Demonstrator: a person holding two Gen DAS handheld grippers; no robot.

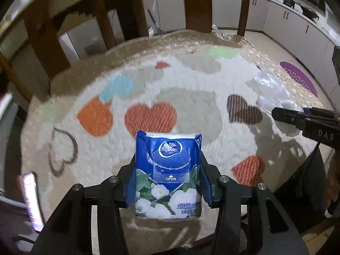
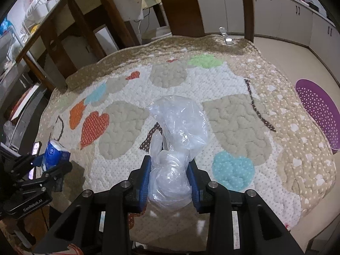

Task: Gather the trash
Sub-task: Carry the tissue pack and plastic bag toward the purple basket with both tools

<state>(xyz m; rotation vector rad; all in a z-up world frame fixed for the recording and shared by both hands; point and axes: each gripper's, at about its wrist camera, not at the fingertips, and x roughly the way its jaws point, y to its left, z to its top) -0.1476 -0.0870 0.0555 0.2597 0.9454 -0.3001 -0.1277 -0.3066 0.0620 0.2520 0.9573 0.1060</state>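
A blue Vinda tissue pack (image 1: 167,170) with white flowers sits between the blue pads of my left gripper (image 1: 167,148), which is shut on it above the quilted mat. The right wrist view shows that same pack (image 2: 54,150) in the left gripper (image 2: 53,161) at the far left. My right gripper (image 2: 170,170) is shut on a crumpled clear plastic bag (image 2: 178,127) that bulges up past its fingertips. In the left wrist view the bag (image 1: 269,87) and the right gripper (image 1: 284,114) show at the right edge.
A quilted mat (image 2: 233,116) with coloured hearts covers the floor. Wooden chair and table legs (image 2: 180,6) stand along its far edge. A purple perforated mat (image 2: 318,110) lies to the right. A phone (image 1: 31,199) shows at the left, and a small clear object (image 2: 227,39) rests at the mat's far edge.
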